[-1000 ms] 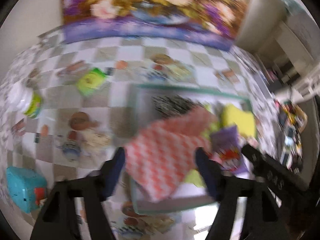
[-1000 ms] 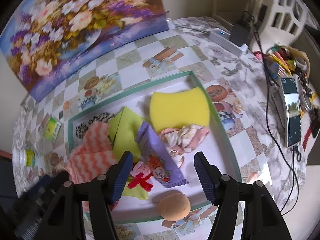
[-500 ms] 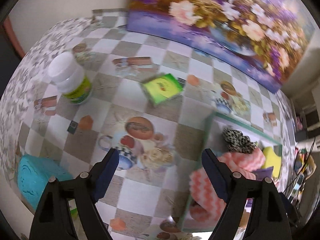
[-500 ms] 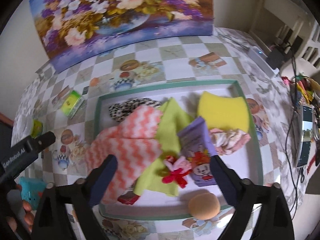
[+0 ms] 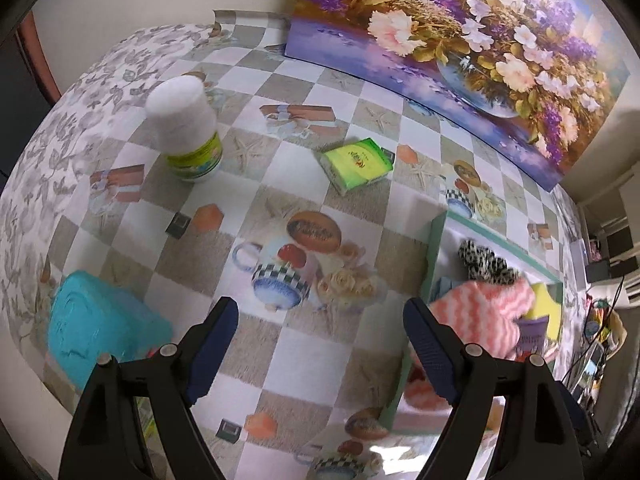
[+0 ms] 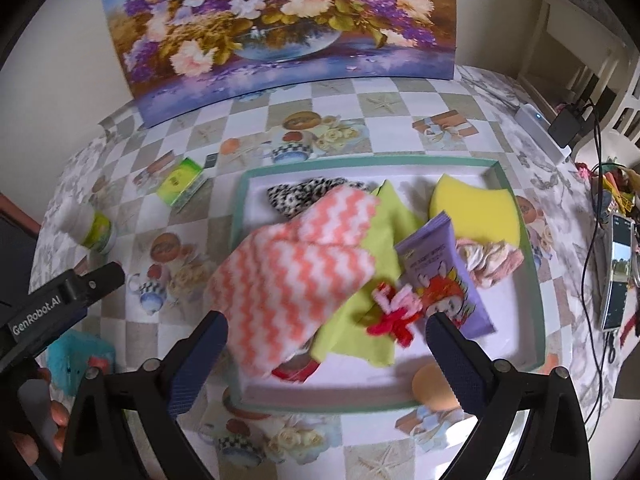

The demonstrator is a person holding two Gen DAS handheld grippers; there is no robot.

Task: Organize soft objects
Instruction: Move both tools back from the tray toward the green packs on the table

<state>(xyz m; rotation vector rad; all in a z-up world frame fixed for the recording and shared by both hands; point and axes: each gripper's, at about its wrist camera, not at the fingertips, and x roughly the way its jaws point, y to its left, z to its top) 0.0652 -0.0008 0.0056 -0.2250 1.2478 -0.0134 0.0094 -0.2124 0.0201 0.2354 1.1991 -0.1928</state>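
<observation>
A green-rimmed tray (image 6: 536, 280) holds soft things: an orange-and-white zigzag cloth (image 6: 296, 264), a lime cloth (image 6: 384, 224), a yellow sponge (image 6: 476, 208), a leopard-print piece (image 6: 296, 196), a purple tissue pack (image 6: 444, 276), a red-pink bow (image 6: 394, 312) and a pinkish rag (image 6: 492, 260). My right gripper (image 6: 326, 354) is open and empty above the tray's near edge. My left gripper (image 5: 320, 344) is open and empty over the tablecloth, left of the tray (image 5: 434, 256). The zigzag cloth (image 5: 480, 312) hangs over the tray's left side.
On the checked tablecloth lie a green tissue pack (image 5: 358, 164), a white bottle (image 5: 186, 128) and a teal box (image 5: 96, 328). A tan ball (image 6: 434, 386) sits at the tray's near rim. A flower painting (image 6: 280, 20) stands at the back. A phone (image 6: 618, 276) and cables lie right.
My left gripper has let go of the zigzag cloth over the tray and swung left over the tablecloth. My right gripper has drawn back and turned slightly left.
</observation>
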